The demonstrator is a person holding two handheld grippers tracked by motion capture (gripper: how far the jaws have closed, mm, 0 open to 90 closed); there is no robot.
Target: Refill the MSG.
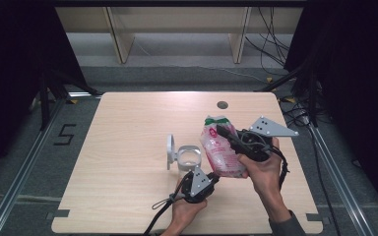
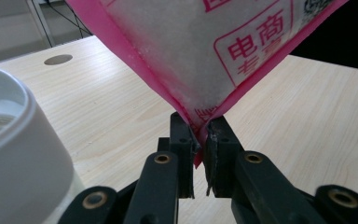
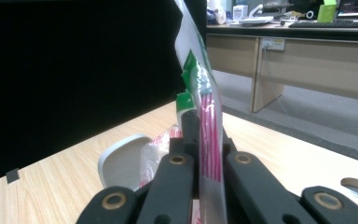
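Left gripper view, bag (image 2: 205,51) corner pinched in left claw (image 2: 200,135)

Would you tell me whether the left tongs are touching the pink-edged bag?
Touching. In the left gripper view, the left tongs pinch the bottom corner of the pink-edged bag between both jaws.

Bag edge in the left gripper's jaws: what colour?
Pink. The bag has a pink border around a whitish panel with red print; the left gripper view shows it best.

Both claws, left claw (image 1: 207,172) and right claw (image 1: 225,132), hold the pink bag (image 1: 220,152) beside the white container (image 1: 188,157).
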